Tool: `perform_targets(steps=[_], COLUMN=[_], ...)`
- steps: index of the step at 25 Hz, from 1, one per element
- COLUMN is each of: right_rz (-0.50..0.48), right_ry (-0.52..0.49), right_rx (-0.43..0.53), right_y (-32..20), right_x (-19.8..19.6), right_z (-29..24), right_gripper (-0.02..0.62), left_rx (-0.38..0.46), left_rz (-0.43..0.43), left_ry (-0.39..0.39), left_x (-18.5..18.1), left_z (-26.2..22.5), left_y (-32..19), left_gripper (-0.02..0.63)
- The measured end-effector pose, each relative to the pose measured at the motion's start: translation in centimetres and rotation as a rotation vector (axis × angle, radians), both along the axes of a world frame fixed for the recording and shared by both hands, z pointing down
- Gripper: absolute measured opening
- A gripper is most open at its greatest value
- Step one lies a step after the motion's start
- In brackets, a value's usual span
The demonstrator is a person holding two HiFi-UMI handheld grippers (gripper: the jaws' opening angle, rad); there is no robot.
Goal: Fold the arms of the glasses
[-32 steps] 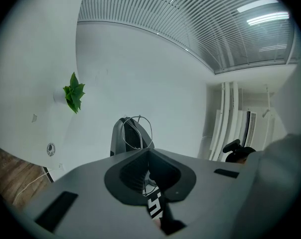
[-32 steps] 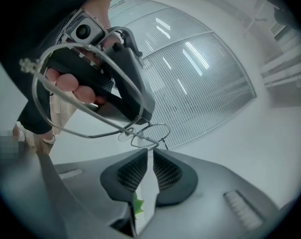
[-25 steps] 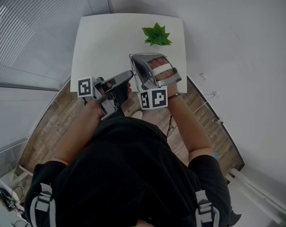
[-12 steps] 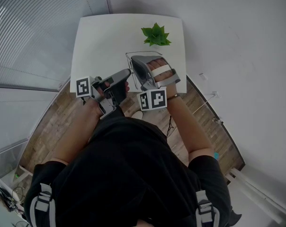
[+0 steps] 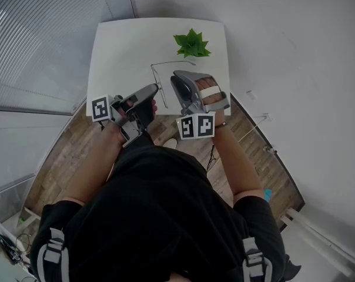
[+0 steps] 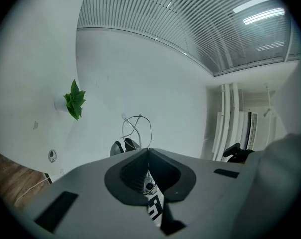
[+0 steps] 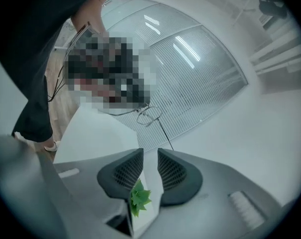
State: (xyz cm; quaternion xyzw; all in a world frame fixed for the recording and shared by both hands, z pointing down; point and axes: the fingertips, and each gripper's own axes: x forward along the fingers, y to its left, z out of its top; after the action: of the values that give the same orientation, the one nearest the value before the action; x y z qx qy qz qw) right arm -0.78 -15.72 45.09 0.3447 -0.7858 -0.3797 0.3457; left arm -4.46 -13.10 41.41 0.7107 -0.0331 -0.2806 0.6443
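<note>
- White tabletop (image 5: 119, 51) fills the top of the head view, with a small green plant (image 5: 192, 43) at its far side.
- Thin wire glasses (image 5: 154, 74) are up over the near part of the tabletop, at about 7 o'clock from the plant.
- One long arm of the glasses sticks straight out toward 3 o'clock, so it is not folded.
- The left fingers (image 5: 151, 91) reach in from 7 o'clock and meet the glasses at their low end.
- In the left gripper view the left fingers (image 6: 125, 176) are pressed tight together, and the round wire of the glasses (image 6: 138, 128) stands up right at their tips, at 12 o'clock.
- The plant (image 6: 75, 99) shows far off at 10 o'clock in that view.
- The right fingers (image 5: 180, 84) sit just beside the glasses, at 3 o'clock from them, not touching.
- In the right gripper view the right fingers (image 7: 128, 173) stand apart and have just been opening, with nothing between them.
- The glasses (image 7: 149, 114) show ahead of them at 12 o'clock, with one thin arm slanting down toward 5 o'clock.
</note>
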Motion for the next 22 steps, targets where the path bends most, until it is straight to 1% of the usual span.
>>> perform_targets(steps=[5, 8, 13, 18, 22], right_rz=[0.078, 0.121, 0.187, 0.213, 0.219], right_ry=[-0.056, -0.084, -0.112, -0.122, -0.111], right_rx=[-0.027, -0.027, -0.033, -0.027, -0.031], right_y=[-0.6, -1.1, -2.3, -3.1, -3.6], right_x=[2.5, 3.8, 5.3, 5.8, 5.9], right_z=[0.0, -0.2, -0.3, -0.3, 0.0], right_gripper=[0.101, 0.101, 0.127, 0.135, 0.134], left_rx=[-0.001, -0.005, -0.003, -0.002, -0.003], left_rz=[-0.008, -0.011, -0.011, -0.006, 0.001], left_ry=[-0.003, -0.004, -0.002, 0.002, 0.007], left_x=[-0.3, -0.4, -0.4, -0.3, -0.1], left_z=[0.0, 0.1, 0.2, 0.2, 0.2], left_y=[-0.2, -0.2, -0.2, 0.0, 0.2], left_gripper=[0.011, 0.011, 0.011, 0.011, 0.011])
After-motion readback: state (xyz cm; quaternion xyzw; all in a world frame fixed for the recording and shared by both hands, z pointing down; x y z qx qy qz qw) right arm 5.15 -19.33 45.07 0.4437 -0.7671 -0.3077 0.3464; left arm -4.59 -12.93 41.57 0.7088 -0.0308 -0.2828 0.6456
